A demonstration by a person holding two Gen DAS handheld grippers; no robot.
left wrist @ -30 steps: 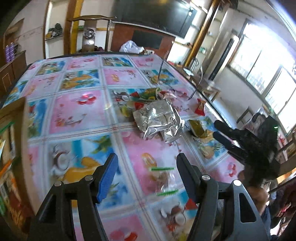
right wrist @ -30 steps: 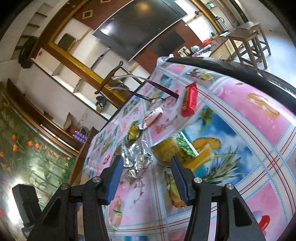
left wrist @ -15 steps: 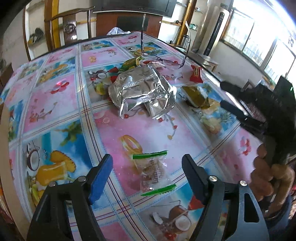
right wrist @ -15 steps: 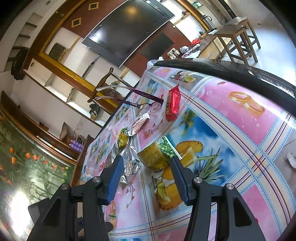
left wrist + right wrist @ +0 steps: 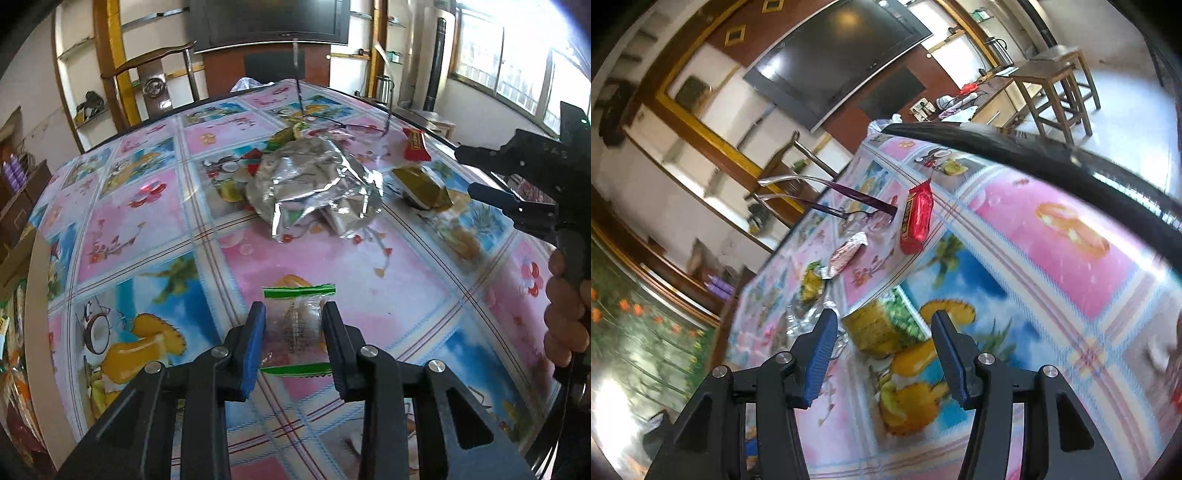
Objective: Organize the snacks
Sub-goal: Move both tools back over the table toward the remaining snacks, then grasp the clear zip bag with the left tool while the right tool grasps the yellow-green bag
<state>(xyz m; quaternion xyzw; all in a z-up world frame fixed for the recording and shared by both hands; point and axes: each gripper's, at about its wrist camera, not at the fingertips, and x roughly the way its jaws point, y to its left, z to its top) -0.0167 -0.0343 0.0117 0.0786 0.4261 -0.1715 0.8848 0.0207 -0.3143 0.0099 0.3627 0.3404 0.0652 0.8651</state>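
Note:
A clear snack packet with green ends (image 5: 300, 314) lies on the colourful fruit-print tablecloth (image 5: 147, 221). My left gripper (image 5: 293, 321) is closing, its blue pads pressing on the packet's two sides. My right gripper (image 5: 467, 171) stands open at the right, held by a hand (image 5: 565, 314). In the right wrist view the right gripper (image 5: 884, 315) hovers open just short of a yellow-green snack packet (image 5: 875, 328), which lies beside the crumpled foil bag (image 5: 314, 184). A red snack bar (image 5: 916, 218) rests farther back.
Purple-armed glasses (image 5: 849, 195) sit upside down near the far snacks, with a pink-white wrapper (image 5: 846, 254) and a green-yellow packet (image 5: 810, 282) close by. The table's dark edge (image 5: 1034, 144) curves along the right. A box of snacks (image 5: 11, 332) stands at the left.
My left gripper has come down over the clear packet and its jaws have narrowed onto it. The right gripper has stayed open, shifting slightly toward the yellow-green packet.

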